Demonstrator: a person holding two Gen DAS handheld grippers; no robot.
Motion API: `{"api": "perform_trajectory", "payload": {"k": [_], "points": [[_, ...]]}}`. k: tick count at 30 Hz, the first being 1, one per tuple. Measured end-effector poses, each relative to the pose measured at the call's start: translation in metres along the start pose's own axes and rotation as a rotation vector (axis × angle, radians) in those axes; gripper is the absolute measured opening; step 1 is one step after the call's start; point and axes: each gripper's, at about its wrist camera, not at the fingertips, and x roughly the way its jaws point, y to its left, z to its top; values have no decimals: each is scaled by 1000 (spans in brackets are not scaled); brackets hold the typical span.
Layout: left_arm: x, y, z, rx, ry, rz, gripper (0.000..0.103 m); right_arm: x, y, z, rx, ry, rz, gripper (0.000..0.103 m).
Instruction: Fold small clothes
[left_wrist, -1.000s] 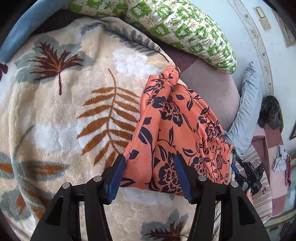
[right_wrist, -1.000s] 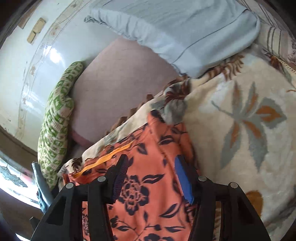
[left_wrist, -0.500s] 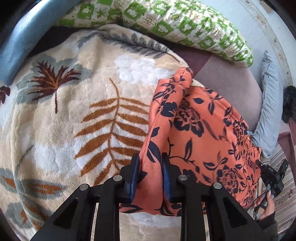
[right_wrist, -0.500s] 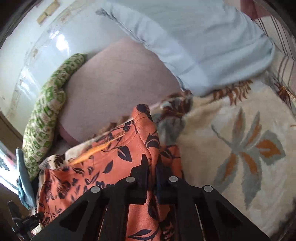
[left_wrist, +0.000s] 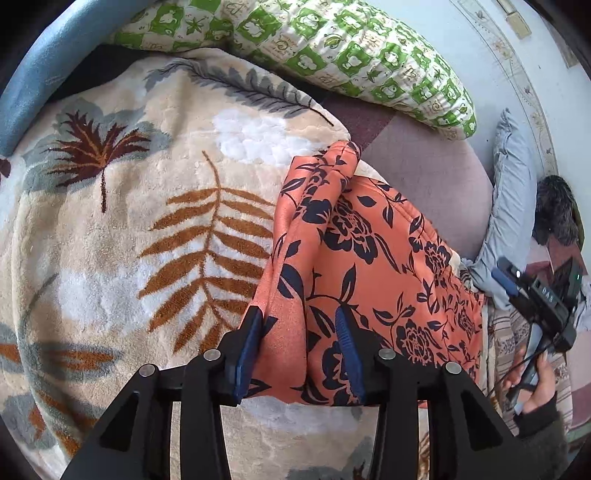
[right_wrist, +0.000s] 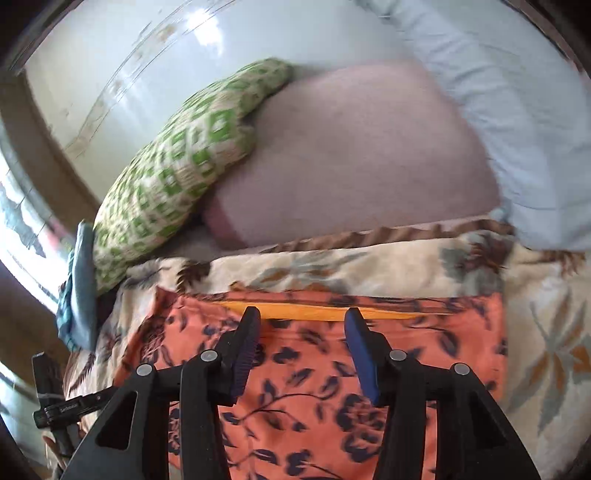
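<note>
Both sets of fingers opening, releasing the orange floral garment (left_wrist: 369, 258); it's handling limp and light, I'm regrabbing at its lower-center folded edge.

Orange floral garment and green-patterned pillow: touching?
Apart. The left wrist view shows the orange floral garment lying on the leaf-print blanket, with bare mauve sheet between it and the green-patterned pillow.

Right tongs over the garment

Tongs (right_wrist: 301, 334) opening above an orange floral garment (right_wrist: 314, 398) on a blanket (right_wrist: 546, 314); green pillow (right_wrist: 173, 166) far left.
</note>
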Motion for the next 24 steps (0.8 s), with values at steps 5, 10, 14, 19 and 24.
{"api": "perform_trajectory", "payload": {"k": [5,10,14,19,24], "points": [[-1,-4,-8,84,-9,48,43,80,71,16,-168,105,15,49],[2,0,-11,106,-9,31,42,144,97,2,-296,255,-70,26],[6,5,-13,92,-22,37,37,154,109,-1,-335,214,-77,3],[4,13,-12,62,-8,18,37,168,106,0,-299,242,-166,10],[0,18,-12,37,-5,-32,38,156,141,18,-240,193,37,40]]}}
